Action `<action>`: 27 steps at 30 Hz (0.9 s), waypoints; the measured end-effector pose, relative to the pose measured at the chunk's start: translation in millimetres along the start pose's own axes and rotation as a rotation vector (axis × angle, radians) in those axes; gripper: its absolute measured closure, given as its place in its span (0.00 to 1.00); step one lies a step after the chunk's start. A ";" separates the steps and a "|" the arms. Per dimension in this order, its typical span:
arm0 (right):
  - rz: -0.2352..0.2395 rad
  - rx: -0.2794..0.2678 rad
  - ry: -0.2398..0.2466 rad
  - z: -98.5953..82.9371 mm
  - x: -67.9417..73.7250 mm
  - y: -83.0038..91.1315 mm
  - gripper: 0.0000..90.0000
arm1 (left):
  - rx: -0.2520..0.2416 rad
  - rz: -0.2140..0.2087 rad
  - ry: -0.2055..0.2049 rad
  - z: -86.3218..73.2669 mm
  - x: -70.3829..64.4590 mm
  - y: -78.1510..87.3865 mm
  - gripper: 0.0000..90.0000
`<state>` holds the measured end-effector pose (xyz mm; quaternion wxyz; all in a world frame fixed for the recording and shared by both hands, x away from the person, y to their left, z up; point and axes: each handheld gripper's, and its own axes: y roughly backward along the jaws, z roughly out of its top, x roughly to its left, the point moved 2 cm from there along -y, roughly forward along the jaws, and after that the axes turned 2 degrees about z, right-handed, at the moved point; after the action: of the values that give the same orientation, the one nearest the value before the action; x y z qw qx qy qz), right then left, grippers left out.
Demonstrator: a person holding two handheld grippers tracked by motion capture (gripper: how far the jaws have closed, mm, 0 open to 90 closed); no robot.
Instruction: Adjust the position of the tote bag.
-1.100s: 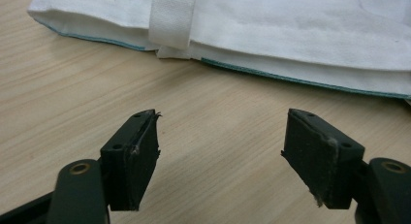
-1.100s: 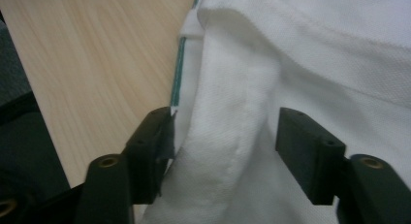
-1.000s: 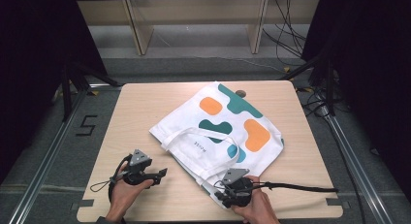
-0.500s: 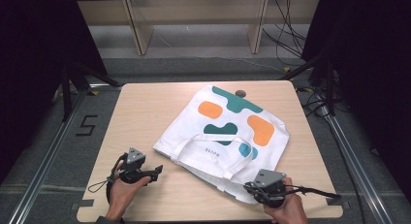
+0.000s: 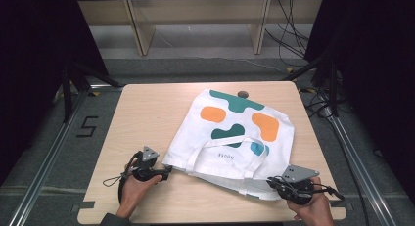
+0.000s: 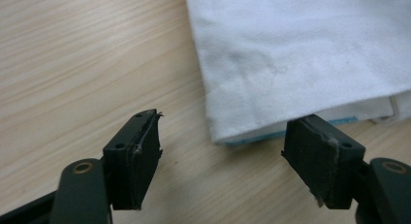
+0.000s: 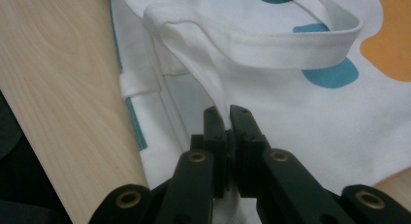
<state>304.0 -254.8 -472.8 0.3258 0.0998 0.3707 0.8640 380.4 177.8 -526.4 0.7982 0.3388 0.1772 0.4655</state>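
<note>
A white tote bag (image 5: 235,138) with teal, orange and blue blotches lies flat on the wooden table (image 5: 142,113), right of centre in the high view. Its long axis runs diagonally, the closed bottom toward the upper middle of the frame and the mouth with its handles (image 5: 230,155) toward the lower edge. At lower left, the left gripper (image 5: 165,173) stands with jaws wide apart, just beside the bag's near-left corner, which lies between the pads in the left gripper view. At lower right, the right gripper (image 5: 271,183) is clamped tight on a fold of the bag's white fabric (image 7: 218,95).
</note>
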 end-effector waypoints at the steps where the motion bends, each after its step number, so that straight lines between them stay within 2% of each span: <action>1: -0.002 -0.001 0.001 0.3 -0.4 0.3 0.96 | -0.007 0.000 0.003 1.7 -1.6 -2.6 0.32; 3: -0.002 0.000 -0.003 0.6 -0.7 -0.3 0.96 | -0.004 -0.005 0.000 5.2 -2.8 -6.9 0.36; 4: -0.004 0.000 0.000 0.6 -0.9 -0.8 0.96 | -0.008 -0.008 -0.018 7.4 -2.4 -8.8 0.37; 5: 0.007 0.008 -0.017 0.0 0.5 -0.7 0.96 | -0.022 -0.029 -0.021 8.5 -3.2 -10.2 0.44; 6: 0.003 0.001 -0.006 -0.2 -0.9 -1.6 0.96 | -0.048 -0.044 -0.025 9.7 -5.0 -11.5 0.55; 7: 0.006 0.004 -0.010 -0.7 -0.8 -2.6 0.94 | -0.039 -0.018 -0.051 11.2 -5.1 -10.4 0.62; 8: 0.006 0.027 -0.011 -1.6 -0.1 -4.0 0.92 | -0.058 -0.005 -0.058 12.6 -5.6 -10.0 0.73; 9: 0.003 0.031 0.005 -2.5 0.3 -6.2 0.89 | -0.068 -0.002 -0.061 14.6 -4.2 -8.5 0.83; 10: 0.006 0.054 -0.009 -3.5 3.1 -7.4 0.84 | -0.070 -0.015 -0.072 16.3 -2.8 -6.2 0.88; 11: 0.003 0.074 -0.001 -4.8 5.2 -10.4 0.79 | -0.079 -0.013 -0.056 17.3 -4.1 -5.7 0.90; 12: 0.004 0.087 -0.012 -5.5 7.4 -11.7 0.75 | -0.065 -0.014 -0.084 17.6 -2.6 -2.9 0.91; 13: -0.006 0.098 -0.009 -6.8 8.7 -13.8 0.71 | -0.065 -0.014 -0.084 17.6 -2.6 -2.9 0.91; 14: -0.037 0.136 0.018 -11.1 10.5 -19.6 0.68 | -0.062 -0.022 -0.102 16.6 -1.5 0.4 0.91; 15: -0.041 0.169 0.029 -12.9 10.6 -19.3 0.69 | -0.064 -0.037 -0.102 16.1 -1.9 1.1 0.91; 16: -0.081 0.185 0.043 -16.1 10.9 -21.5 0.69 | -0.057 -0.032 -0.116 15.7 -2.2 2.3 0.91; 18: -0.085 0.223 0.056 -20.3 12.2 -22.5 0.75 | -0.071 -0.045 -0.120 14.1 -6.4 4.2 0.91; 21: -0.111 0.212 0.075 -21.6 6.6 -19.3 0.92 | -0.068 -0.074 -0.148 7.4 -16.1 11.3 0.92; 23: -0.129 0.199 0.094 -19.8 -2.1 -16.9 0.94 | -0.062 -0.089 -0.173 2.1 -24.0 18.2 0.92; 24: -0.139 0.195 0.074 -19.3 -4.7 -15.5 0.95 | -0.058 -0.090 -0.193 -1.2 -27.8 22.5 0.92; 26: -0.154 0.184 0.070 -17.3 -13.1 -16.3 0.95 | -0.065 -0.110 -0.199 -9.1 -38.9 35.5 0.92; 27: -0.158 0.174 0.091 -15.4 -19.5 -17.8 0.95 | -0.061 -0.111 -0.216 -11.9 -41.8 40.8 0.92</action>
<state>321.2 -266.9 -494.9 0.3658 0.0589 0.4652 0.8039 326.8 159.9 -507.4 0.8472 0.3520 0.0943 0.3866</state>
